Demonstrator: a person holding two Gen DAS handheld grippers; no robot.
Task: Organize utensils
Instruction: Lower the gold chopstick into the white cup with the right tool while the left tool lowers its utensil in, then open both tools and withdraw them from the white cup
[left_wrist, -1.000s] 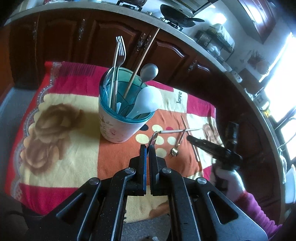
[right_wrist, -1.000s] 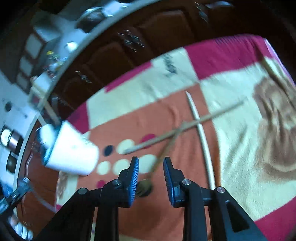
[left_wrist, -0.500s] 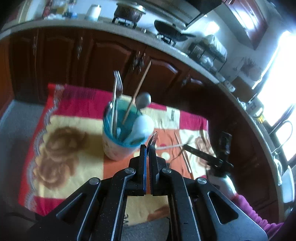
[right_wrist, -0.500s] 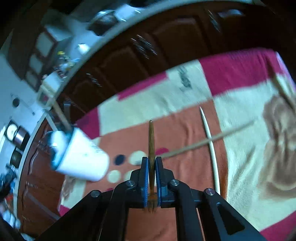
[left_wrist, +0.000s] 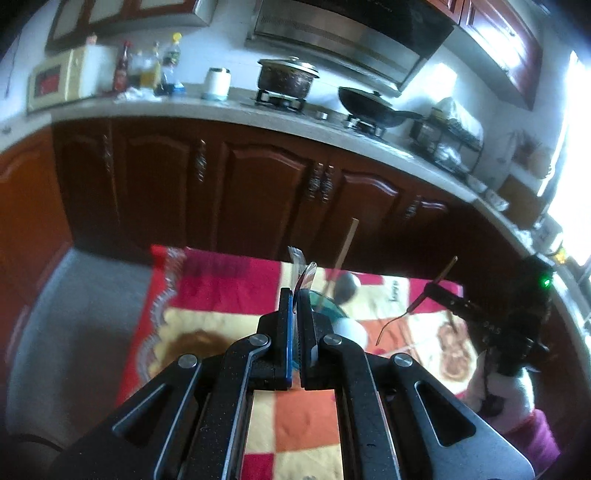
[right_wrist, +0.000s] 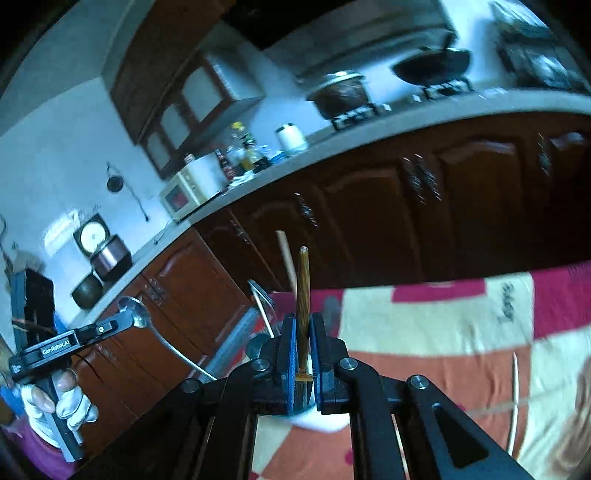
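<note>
Left gripper (left_wrist: 295, 295): raised above the blanket, pointing forward and somewhat down; jaws clamped on a metal spoon (left_wrist: 306, 275), whose bowl sticks up past the fingertips.
Left gripper from the right camera: at the far left edge (right_wrist: 125, 321), held in a white-gloved hand (right_wrist: 55, 402); the spoon (right_wrist: 140, 317) sits bowl-up at its tip, the handle trailing down and to the right.
Right gripper (right_wrist: 303, 332): lifted off the blanket, aimed at the cabinets; jaws pressed together on a wooden-handled fork (right_wrist: 303, 288), handle end pointing up and away.
Right gripper from the left camera: at the right (left_wrist: 436, 291), carried by a gloved hand (left_wrist: 506, 384) with a pink sleeve; the fork (left_wrist: 424, 299) hangs slanted, tines curving down, clear of the blanket.
Cup (left_wrist: 332, 310): mostly hidden behind the left gripper's fingers; a chopstick (left_wrist: 341, 258), a fork and a dark spoon stand in it.
Blanket (left_wrist: 229, 284): red, yellow and orange.
White chopstick (right_wrist: 517, 398): lies on the blanket at right, crossing a wooden chopstick (right_wrist: 491, 410).
Background: dark wood cabinets (left_wrist: 258, 184).
</note>
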